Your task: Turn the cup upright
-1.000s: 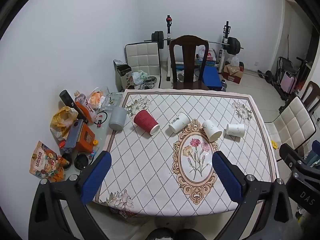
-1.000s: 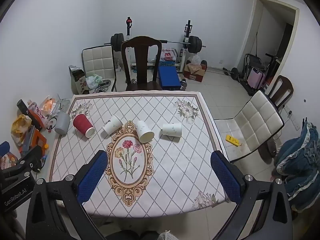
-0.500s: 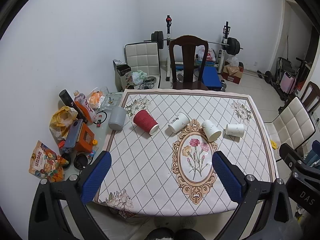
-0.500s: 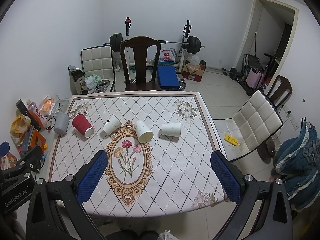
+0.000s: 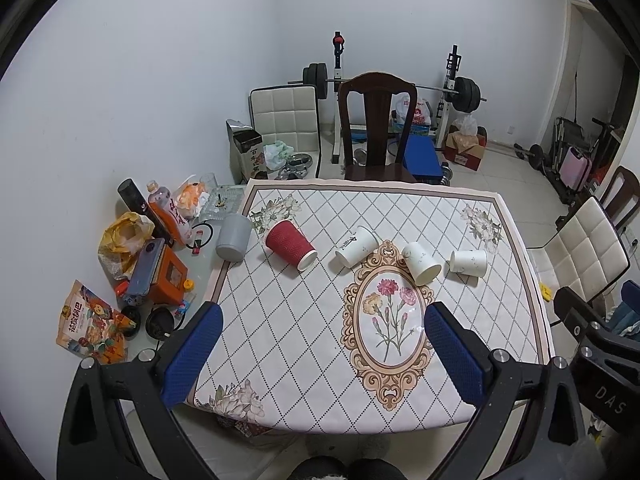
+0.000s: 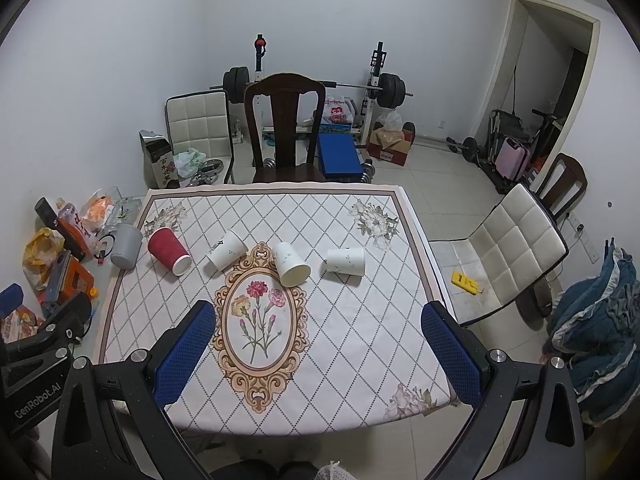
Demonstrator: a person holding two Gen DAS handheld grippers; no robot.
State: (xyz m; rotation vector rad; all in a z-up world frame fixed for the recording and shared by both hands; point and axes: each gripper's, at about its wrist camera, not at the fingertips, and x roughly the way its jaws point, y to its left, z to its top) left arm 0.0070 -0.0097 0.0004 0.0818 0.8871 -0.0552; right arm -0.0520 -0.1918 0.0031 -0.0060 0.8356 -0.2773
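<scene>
Four cups lay on their sides across the middle of the table (image 5: 516, 320): a red cup (image 5: 290, 245) at left, three white cups (image 5: 422, 263) to its right. Both the left gripper (image 5: 322, 354) and right gripper (image 6: 318, 354) hung well short, fingers wide and empty. The cups looked like paper: light, crushable, best pinched gently across the wall.

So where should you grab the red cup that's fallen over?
Probably around its ribbed middle. The red cup lies on its side on the tablecloth, with its open white rim toward the camera and its closed bottom toward the far left. Bring the open left gripper down from above with one finger on each side of the round wall, since the ridges should help stop it slipping.
</scene>
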